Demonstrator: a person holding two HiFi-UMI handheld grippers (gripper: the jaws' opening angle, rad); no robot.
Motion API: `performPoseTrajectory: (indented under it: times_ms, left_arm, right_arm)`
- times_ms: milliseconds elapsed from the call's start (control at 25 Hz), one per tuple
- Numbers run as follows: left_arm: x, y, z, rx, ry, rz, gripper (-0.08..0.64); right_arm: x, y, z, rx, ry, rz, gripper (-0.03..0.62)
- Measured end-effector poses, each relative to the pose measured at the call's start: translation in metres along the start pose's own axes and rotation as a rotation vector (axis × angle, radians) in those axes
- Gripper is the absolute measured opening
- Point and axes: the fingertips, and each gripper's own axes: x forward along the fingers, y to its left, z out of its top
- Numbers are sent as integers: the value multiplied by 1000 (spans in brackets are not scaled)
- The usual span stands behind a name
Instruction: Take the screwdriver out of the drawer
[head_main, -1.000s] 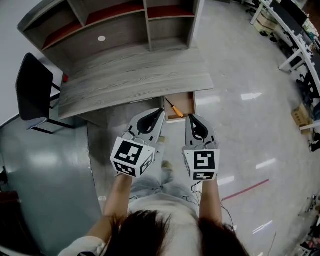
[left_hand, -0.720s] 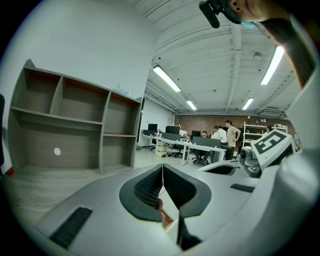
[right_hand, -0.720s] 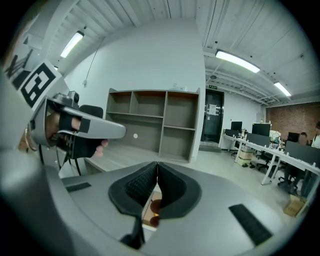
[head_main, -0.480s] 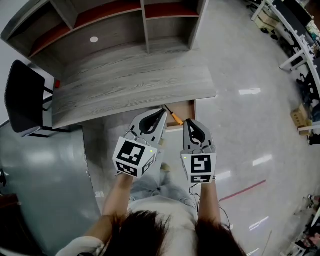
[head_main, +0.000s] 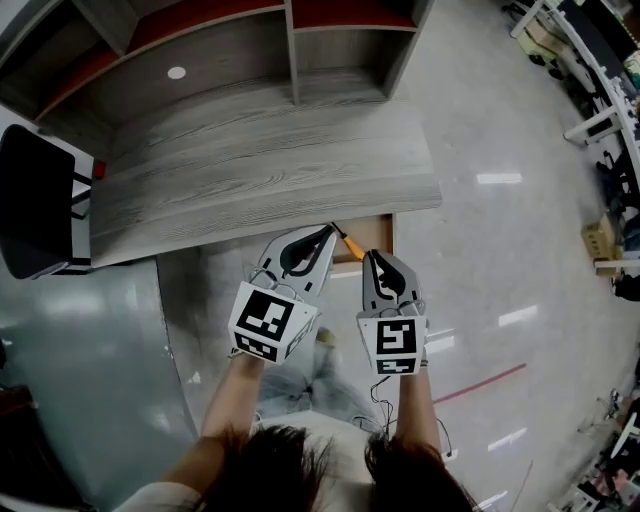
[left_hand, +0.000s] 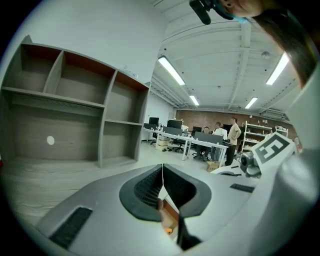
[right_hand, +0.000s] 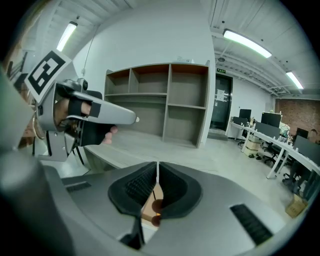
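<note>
The drawer stands pulled out below the front edge of the grey wood desk. Inside it lies a screwdriver with an orange handle, partly hidden by my left gripper. My left gripper is shut and empty, its tip over the drawer's left part beside the handle. My right gripper is shut too, with nothing in it, just in front of the drawer. In the left gripper view the jaws meet, with a bit of orange handle below them. In the right gripper view the gripper is closed over the drawer.
A shelf unit stands at the back of the desk, with a small white disc on the desktop. A black chair is at the left. Office desks and a cardboard box lie to the right across glossy floor. People stand far off.
Both shut grippers have moved forward toward the desk edge. The left tip now covers part of the screwdriver, and less of the drawer shows.
</note>
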Motion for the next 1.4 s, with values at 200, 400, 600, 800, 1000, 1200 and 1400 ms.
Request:
performPoseTrajectory:
  times_ms: [200, 400, 600, 800, 1000, 1200, 1400]
  left_arm:
    - [14, 10, -14, -22, 18, -15, 18]
    - [27, 17, -33, -29, 44, -33, 18]
    - [36, 27, -60, -41, 82, -47, 18]
    - [47, 32, -85, -56, 114, -59, 18]
    - [57, 37, -105, -72, 136, -66, 18]
    - [64, 45, -128, -74, 165, -77, 18]
    - [70, 51, -149, -79, 188, -80, 18]
  right_arm:
    - [22, 1, -17, -14, 46, 25, 29]
    - [41, 2, -37, -19, 93, 44, 29]
    - [61, 5, -59, -34, 142, 64, 31]
    - [79, 3, -81, -48, 182, 77, 31]
    - [96, 0, -98, -53, 212, 88, 31]
    - [115, 4, -116, -75, 248, 108, 31]
    - [127, 6, -141, -112, 311, 125, 32]
